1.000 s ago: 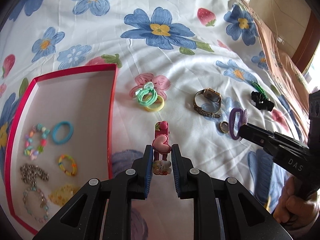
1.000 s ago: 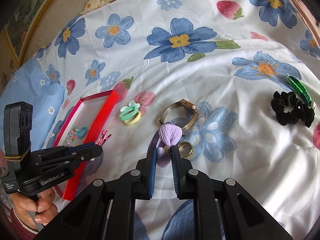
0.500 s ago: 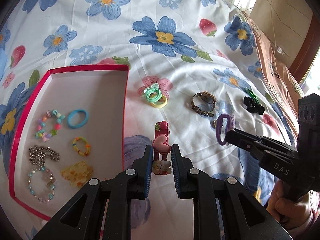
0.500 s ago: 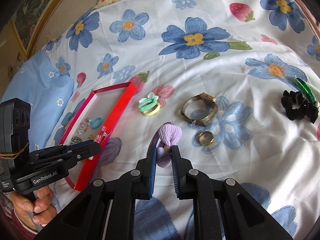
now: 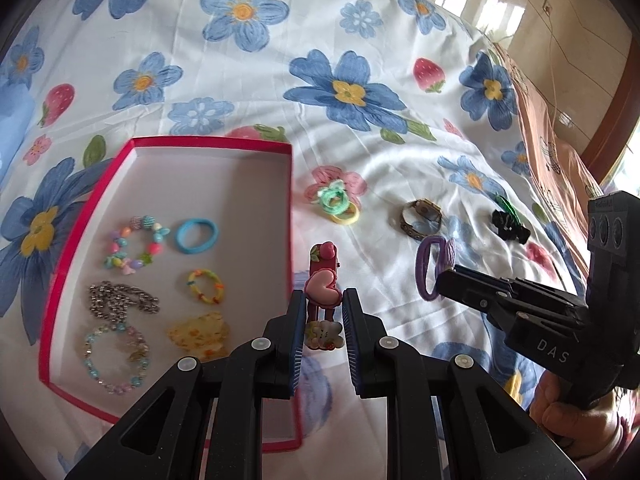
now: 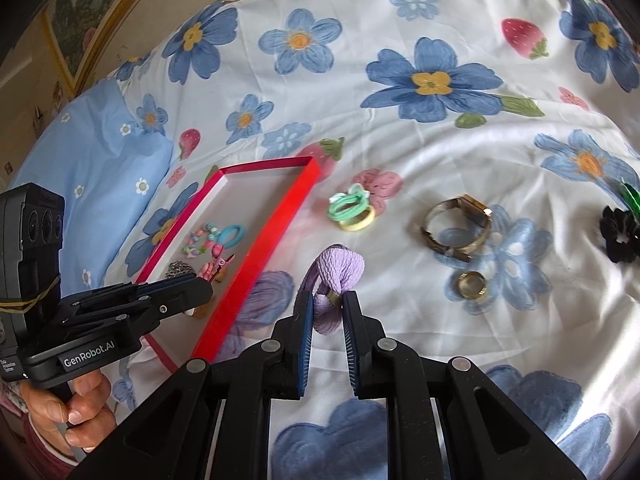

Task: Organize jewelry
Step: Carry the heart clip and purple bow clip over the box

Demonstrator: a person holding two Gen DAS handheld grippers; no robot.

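My left gripper is shut on a pink hair clip with a heart charm, held just right of the red tray. In the right wrist view the left gripper holds the clip over the tray's near part. My right gripper is shut on a purple hair tie; the left wrist view shows it at the right gripper's tip. The tray holds bead bracelets, a blue hair tie, a chain and a yellow clip.
On the flowered sheet lie green and yellow hair ties, a watch, a gold ring and a black scrunchie with a green piece beside it. A blue pillow lies left of the tray. A hand grips the left handle.
Both grippers have drawn left and up, toward the tray, with their loads. The purple hair tie has left the spot beside the gold ring; the tray now shows more fully in the left wrist view.
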